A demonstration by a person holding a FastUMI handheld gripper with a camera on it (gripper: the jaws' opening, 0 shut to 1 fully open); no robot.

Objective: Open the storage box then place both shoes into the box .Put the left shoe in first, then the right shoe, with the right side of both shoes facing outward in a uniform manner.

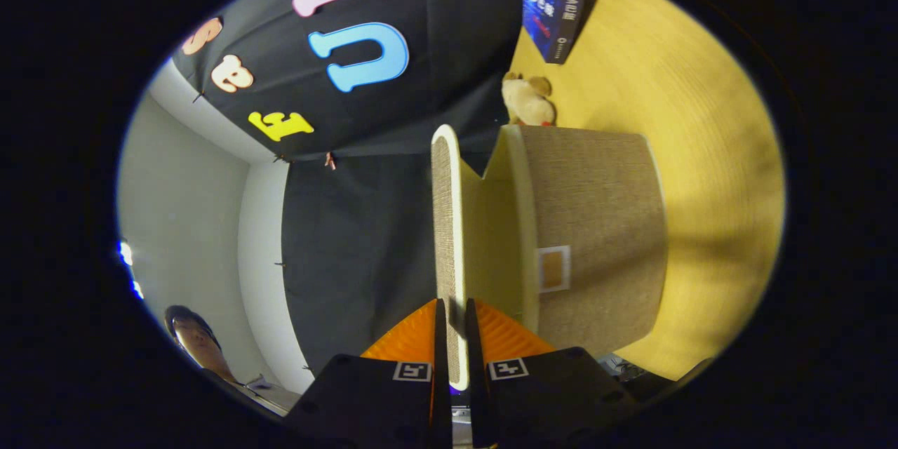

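Observation:
The view is rolled on its side, so the yellow wooden table [701, 119] stands to the right. A fabric-covered storage box [596, 224] with a small label patch sits on it just ahead of my fingers. Its lid [443, 238] is lifted away from the box body, with a gap showing the pale inside. My gripper [453, 323] is shut on the lid's front edge, one finger on each face of the thin panel.
A small plush toy [527, 102] lies on the table beyond the box. A dark blue book [554, 3] stands farther back. Past the lid hang the black booth cloth and a pale wall. A person's shoe [196, 340] shows at the near left.

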